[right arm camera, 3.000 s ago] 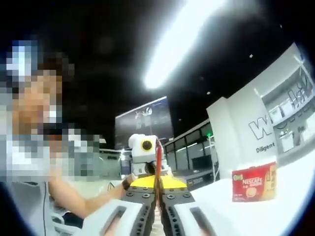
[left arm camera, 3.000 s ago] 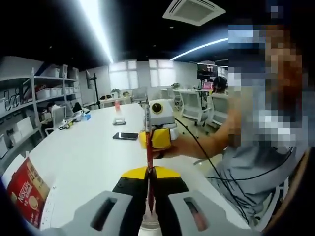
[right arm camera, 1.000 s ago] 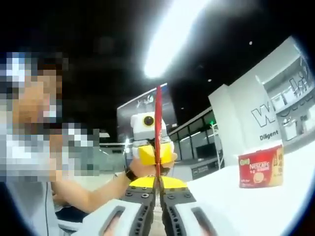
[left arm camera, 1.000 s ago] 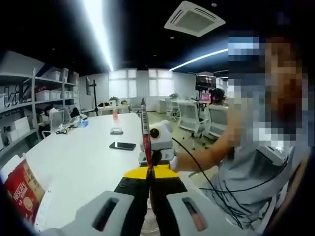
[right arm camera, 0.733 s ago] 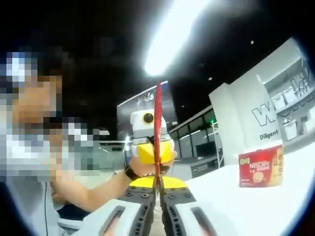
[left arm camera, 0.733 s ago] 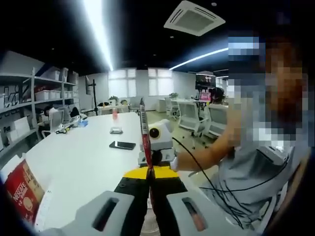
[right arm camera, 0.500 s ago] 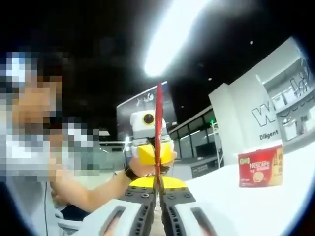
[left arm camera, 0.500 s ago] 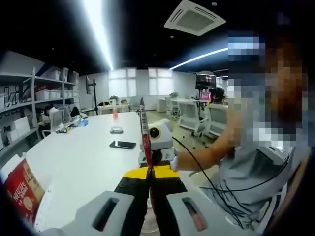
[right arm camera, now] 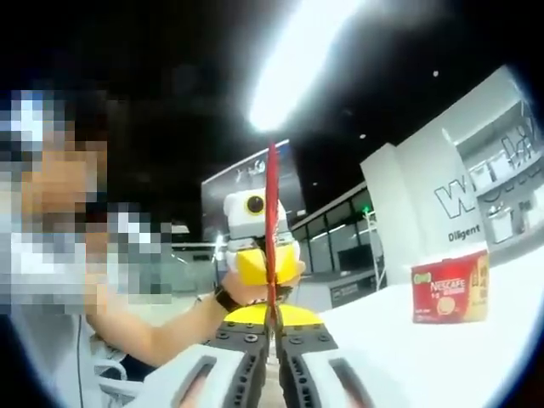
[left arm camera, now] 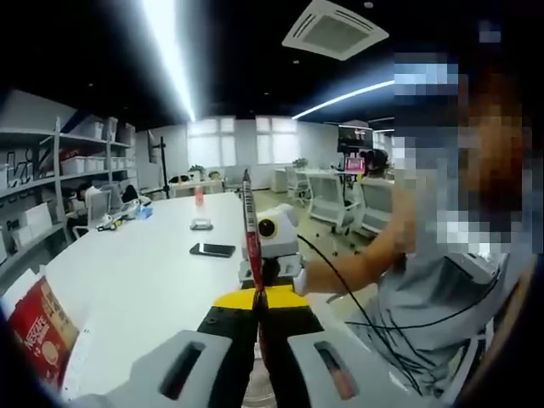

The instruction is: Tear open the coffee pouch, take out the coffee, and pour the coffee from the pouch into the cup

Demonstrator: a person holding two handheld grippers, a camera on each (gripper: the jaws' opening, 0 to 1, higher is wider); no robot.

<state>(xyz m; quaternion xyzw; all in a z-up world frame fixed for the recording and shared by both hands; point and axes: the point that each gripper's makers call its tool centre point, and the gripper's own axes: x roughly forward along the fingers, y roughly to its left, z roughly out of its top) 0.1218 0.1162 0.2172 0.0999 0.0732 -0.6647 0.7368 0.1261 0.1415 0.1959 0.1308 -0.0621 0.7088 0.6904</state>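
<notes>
Between my two tongs stands the thin red coffee stick pouch (left arm camera: 250, 229), edge on. My left gripper (left arm camera: 257, 310) pinches it tight, and my right gripper (right arm camera: 273, 320) does too. On the white table (left arm camera: 144, 280) sits a red coffee box (right arm camera: 448, 287).

You are in an open-plan office: a long white desk (left arm camera: 144, 272), white swivel chairs (left arm camera: 327, 191) at workstations, wall shelves (left arm camera: 51, 178) stacked with storage boxes, strip lights (left arm camera: 170, 51) and a ceiling air-conditioning vent (left arm camera: 336, 30) overhead.

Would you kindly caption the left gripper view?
Left gripper pinching a thin red coffee pouch edge-on above a white table.
</notes>
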